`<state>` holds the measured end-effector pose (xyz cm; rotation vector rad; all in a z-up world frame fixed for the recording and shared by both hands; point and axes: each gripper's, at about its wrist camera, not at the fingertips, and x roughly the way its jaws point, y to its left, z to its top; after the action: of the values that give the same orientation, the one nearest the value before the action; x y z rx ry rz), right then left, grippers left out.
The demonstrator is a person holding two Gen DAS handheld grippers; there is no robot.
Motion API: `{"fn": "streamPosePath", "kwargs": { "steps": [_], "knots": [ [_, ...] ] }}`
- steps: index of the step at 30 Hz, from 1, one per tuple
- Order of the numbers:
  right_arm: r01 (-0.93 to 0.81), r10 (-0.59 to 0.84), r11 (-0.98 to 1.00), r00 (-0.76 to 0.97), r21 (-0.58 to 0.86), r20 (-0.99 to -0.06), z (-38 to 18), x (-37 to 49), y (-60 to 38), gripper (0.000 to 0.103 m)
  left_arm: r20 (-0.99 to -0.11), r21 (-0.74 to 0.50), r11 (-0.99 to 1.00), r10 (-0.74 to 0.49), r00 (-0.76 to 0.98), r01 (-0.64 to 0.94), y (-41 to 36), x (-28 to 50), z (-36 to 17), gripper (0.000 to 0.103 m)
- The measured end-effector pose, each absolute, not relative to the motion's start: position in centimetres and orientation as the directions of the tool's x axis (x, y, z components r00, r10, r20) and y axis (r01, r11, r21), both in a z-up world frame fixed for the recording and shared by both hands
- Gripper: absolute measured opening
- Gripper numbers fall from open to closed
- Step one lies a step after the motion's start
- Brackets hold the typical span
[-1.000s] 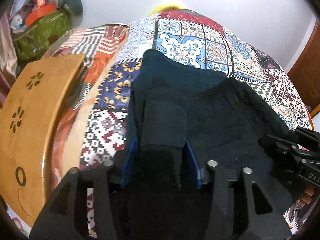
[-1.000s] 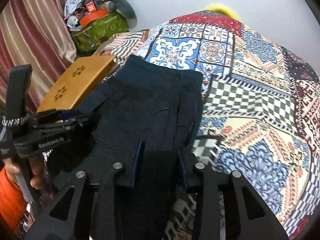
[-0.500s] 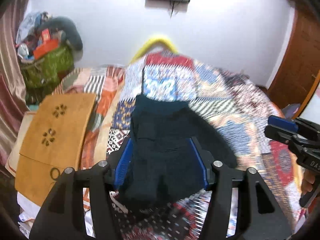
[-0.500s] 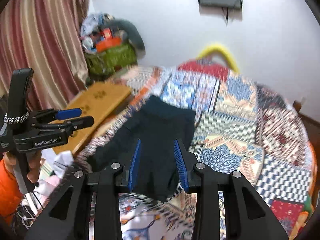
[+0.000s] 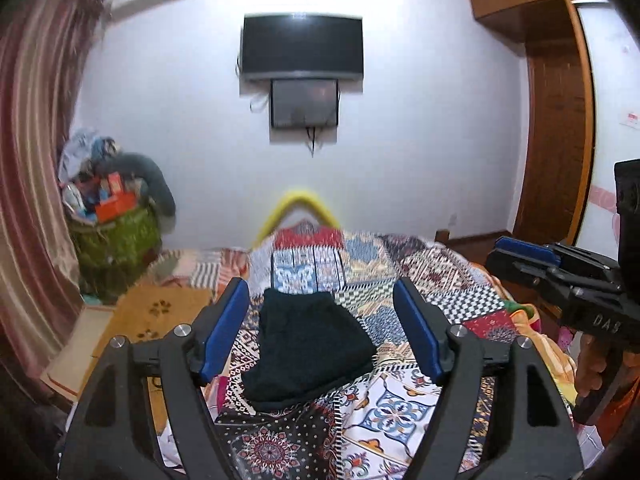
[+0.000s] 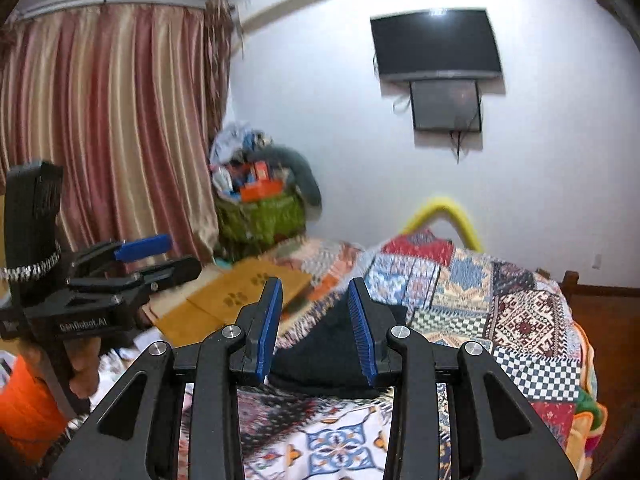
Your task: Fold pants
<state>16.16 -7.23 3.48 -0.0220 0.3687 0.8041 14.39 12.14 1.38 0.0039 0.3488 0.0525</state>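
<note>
The dark pants (image 5: 308, 344) lie folded in a compact bundle on the patchwork quilt (image 5: 440, 280), near the bed's left side. My left gripper (image 5: 322, 292) hovers high above and back from them; its jaws are opening, with nothing between the blue pads. The right gripper (image 6: 314, 288) also hangs in the air, jaws a little apart and empty, its fingers partly hiding the pants (image 6: 328, 344). Each gripper shows in the other's view: the right gripper (image 5: 508, 252) at the right edge, the left gripper (image 6: 176, 256) at the left edge, held by a hand (image 6: 84, 364).
A wooden board (image 5: 160, 312) with paw cut-outs lies left of the bed. Behind it stands a green bag (image 5: 116, 236) heaped with clutter. A striped curtain (image 6: 100, 140) hangs at the left, a TV (image 5: 302, 46) is on the far wall, and a wooden door (image 5: 556, 140) is at the right.
Both grippers let go of the pants and rose up and back from the bed. The left jaws widened. The pants now lie folded and free on the quilt.
</note>
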Motion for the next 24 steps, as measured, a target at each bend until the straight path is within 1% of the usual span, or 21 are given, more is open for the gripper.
{"fn": "streamPosePath", "kwargs": {
  "steps": [4, 7, 8, 9, 11, 12, 13, 15, 17, 18, 20, 22, 24],
  "knots": [
    [-0.705, 0.702, 0.701, 0.659, 0.102, -0.270, 4.3, 12.5, -8.7, 0.031, -0.263, 0.030, 0.996, 0.085, 0.961, -0.080, 10.7, 9.6, 1.8, 0.075],
    [-0.698, 0.695, 0.711, 0.678, 0.086, -0.241, 4.4, 10.3, -9.3, 0.031, -0.239, 0.001, 0.996, 0.082, 0.968, -0.084, 10.2, 7.2, 1.7, 0.079],
    [-0.699, 0.695, 0.710, 0.679, 0.084, -0.236, 4.4, 9.8, -9.4, 0.031, -0.228, -0.004, 0.996, 0.087, 0.970, -0.090, 10.0, 6.5, 1.7, 0.084],
    [-0.699, 0.695, 0.710, 0.679, 0.079, -0.237, 4.4, 9.4, -9.3, 0.031, -0.220, -0.004, 0.995, 0.098, 0.971, -0.101, 9.9, 6.1, 1.8, 0.094],
    [-0.694, 0.690, 0.716, 0.687, 0.076, -0.228, 4.4, 8.8, -9.4, 0.041, -0.190, -0.003, 0.994, 0.110, 0.976, -0.113, 9.7, 5.4, 1.9, 0.102],
    [-0.684, 0.679, 0.727, 0.699, 0.070, -0.223, 4.3, 8.6, -9.3, 0.055, -0.178, -0.005, 0.994, 0.110, 0.978, -0.113, 9.6, 5.0, 1.9, 0.103],
    [-0.675, 0.671, 0.735, 0.710, 0.066, -0.215, 4.2, 8.5, -9.4, 0.066, -0.175, -0.007, 0.993, 0.111, 0.978, -0.114, 9.6, 4.9, 1.9, 0.103],
    [-0.662, 0.660, 0.746, 0.724, 0.065, -0.201, 4.2, 8.2, -9.6, 0.071, -0.177, -0.015, 0.993, 0.109, 0.978, -0.113, 9.6, 4.6, 1.9, 0.103],
    [-0.654, 0.652, 0.754, 0.731, 0.065, -0.202, 4.1, 8.3, -9.4, 0.080, -0.179, -0.021, 0.993, 0.114, 0.977, -0.119, 9.7, 4.5, 1.8, 0.103],
    [-0.648, 0.646, 0.759, 0.736, 0.065, -0.200, 4.1, 8.3, -9.3, 0.086, -0.180, -0.021, 0.992, 0.116, 0.977, -0.121, 9.7, 4.4, 1.8, 0.103],
    [-0.637, 0.634, 0.769, 0.749, 0.053, -0.191, 4.0, 8.2, -9.2, 0.089, -0.182, -0.025, 0.993, 0.111, 0.977, -0.117, 9.7, 4.4, 1.6, 0.103],
    [-0.632, 0.629, 0.773, 0.754, 0.051, -0.192, 4.0, 8.3, -9.1, 0.096, -0.188, -0.026, 0.993, 0.106, 0.976, -0.113, 9.8, 4.4, 1.5, 0.103],
    [-0.630, 0.628, 0.774, 0.755, 0.056, -0.189, 3.9, 8.1, -9.2, 0.096, -0.185, -0.020, 0.993, 0.112, 0.976, -0.118, 9.5, 4.2, 1.4, 0.103]
  ]
}}
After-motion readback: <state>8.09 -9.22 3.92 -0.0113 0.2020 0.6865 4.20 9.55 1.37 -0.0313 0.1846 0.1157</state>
